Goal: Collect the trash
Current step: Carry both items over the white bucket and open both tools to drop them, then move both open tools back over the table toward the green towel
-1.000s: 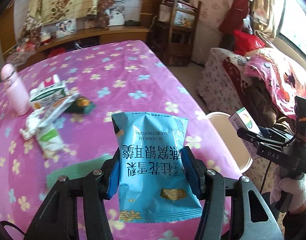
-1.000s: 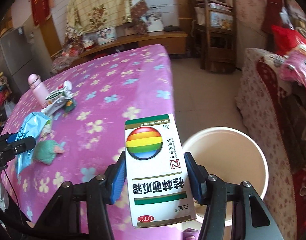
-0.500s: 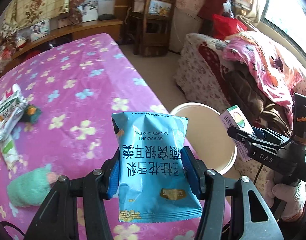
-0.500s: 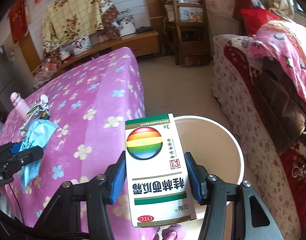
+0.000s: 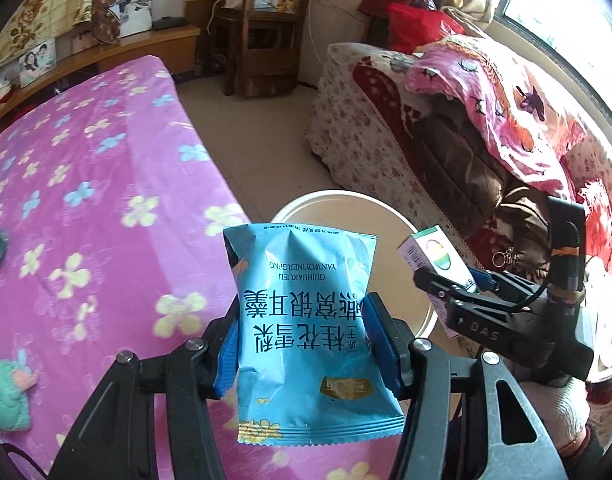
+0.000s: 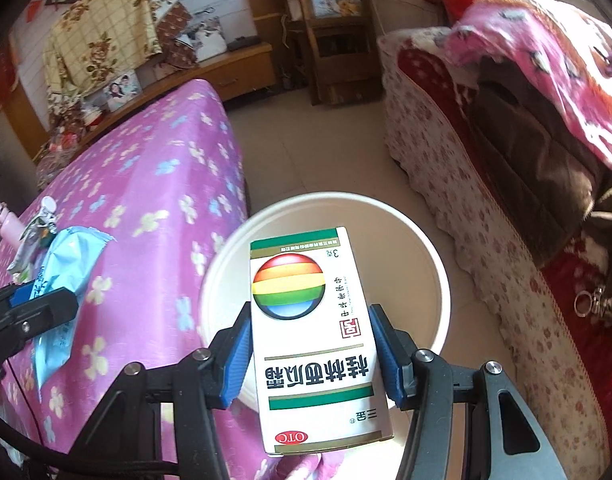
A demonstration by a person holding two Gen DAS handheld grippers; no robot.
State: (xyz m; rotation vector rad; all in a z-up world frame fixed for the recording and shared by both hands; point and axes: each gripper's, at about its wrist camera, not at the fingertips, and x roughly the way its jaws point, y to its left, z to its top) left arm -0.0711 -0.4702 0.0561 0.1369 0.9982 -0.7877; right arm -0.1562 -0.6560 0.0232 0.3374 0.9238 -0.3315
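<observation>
**Two light bits of trash held over the bucket**

Biggest first: the desk [image 5: 85, 200], w/ its pink flowered cloth, fills the left of both views. The white bucket [image 6: 426, 248] stands on the floor just beside its edge, mouth open, nothing visible inside.

Blue snack bag [image 5: 306, 320]: held upright in the left claw [image 5: 301, 344], blue pads pressing its two side edges about halfway up, jaws roughly half open. Looks light, soft, crinkly, prob. slippery film, so a mid-body pinch suits it; a squeeze only crumples it. It sits near the bucket's rim, desk side.

Medicine box [image 6: 314, 340]: thin card, stiff-ish but crushable, prob. near empty and light. Right claw [image 6: 312, 354] clamps its long sides at mid-height, also about half open. The box hangs right over the bucket mouth.

More litter [image 6: 37, 236] lies farther back on the desk beside a pink bottle [image 6: 5, 226].
</observation>
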